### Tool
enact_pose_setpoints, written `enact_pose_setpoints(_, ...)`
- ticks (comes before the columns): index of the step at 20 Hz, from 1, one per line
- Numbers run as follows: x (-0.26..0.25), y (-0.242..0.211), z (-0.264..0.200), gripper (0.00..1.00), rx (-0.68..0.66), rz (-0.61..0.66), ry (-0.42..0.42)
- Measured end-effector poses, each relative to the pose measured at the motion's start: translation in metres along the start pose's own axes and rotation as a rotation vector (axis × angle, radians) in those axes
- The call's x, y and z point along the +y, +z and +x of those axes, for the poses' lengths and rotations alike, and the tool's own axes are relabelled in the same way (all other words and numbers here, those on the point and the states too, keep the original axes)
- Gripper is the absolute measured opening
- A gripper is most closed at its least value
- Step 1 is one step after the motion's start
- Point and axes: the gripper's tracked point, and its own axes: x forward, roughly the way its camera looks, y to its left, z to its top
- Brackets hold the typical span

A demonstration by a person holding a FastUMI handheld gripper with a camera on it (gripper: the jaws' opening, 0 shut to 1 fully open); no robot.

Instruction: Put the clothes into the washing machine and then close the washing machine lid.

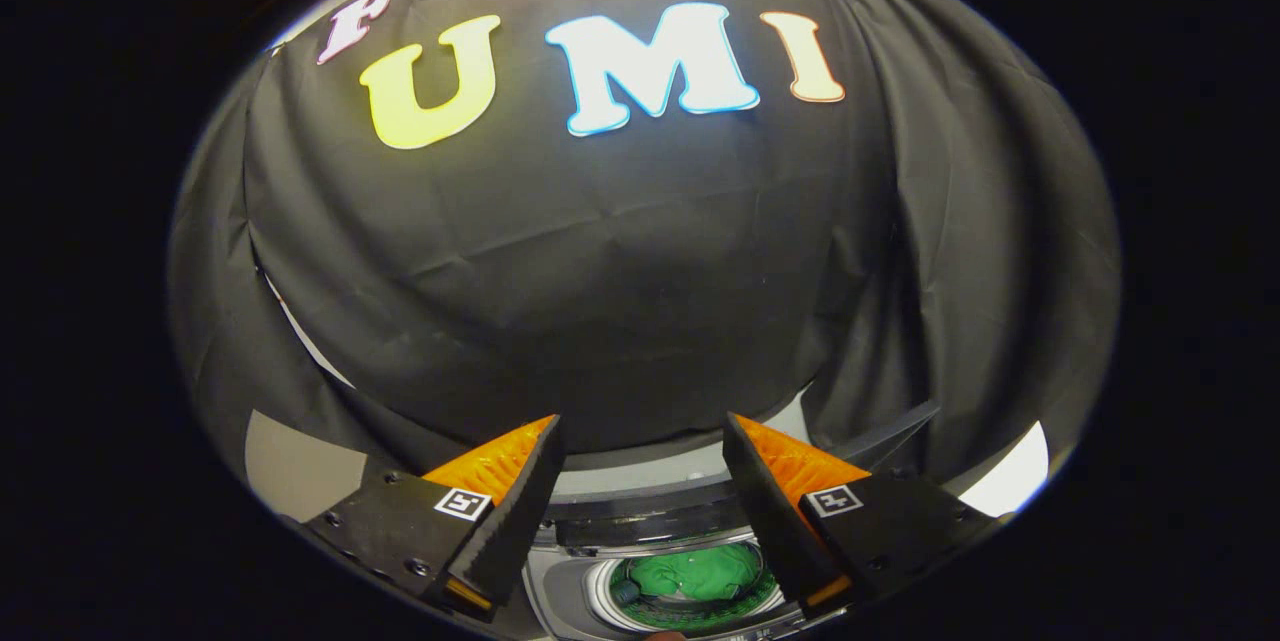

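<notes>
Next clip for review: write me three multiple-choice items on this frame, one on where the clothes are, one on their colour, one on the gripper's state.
1. Where is the cloth?
A. Inside the washing machine's drum
B. Held by the gripper
C. Draped over the lid

2. What colour is it?
A. Red
B. Green
C. White

3. How is the gripper?
A. Shut on the cloth
B. Open, holding nothing
C. Shut on the lid

Key: 1 A, it lies in the round opening of the washing machine below the fingers. 2 B, bright green. 3 B, a wide gap separates the fingers.

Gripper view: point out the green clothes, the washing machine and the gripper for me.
green clothes (698,573), gripper view, middle of the bundle in the drum.
washing machine (572,586), gripper view, grey top rim.
gripper (640,441), gripper view, open gap between fingertips.
</notes>
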Motion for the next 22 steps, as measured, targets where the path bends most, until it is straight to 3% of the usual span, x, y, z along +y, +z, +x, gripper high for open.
enact_pose_setpoints(7,-0.006,-0.016,0.026,0.98,0.06,-0.085,-0.052)
enact_pose_setpoints(10,-0.004,-0.017,0.029,0.98,0.053,-0.185,-0.055)
enact_pose_setpoints(22,-0.004,-0.022,0.021,0.98,0.016,-0.173,-0.037)
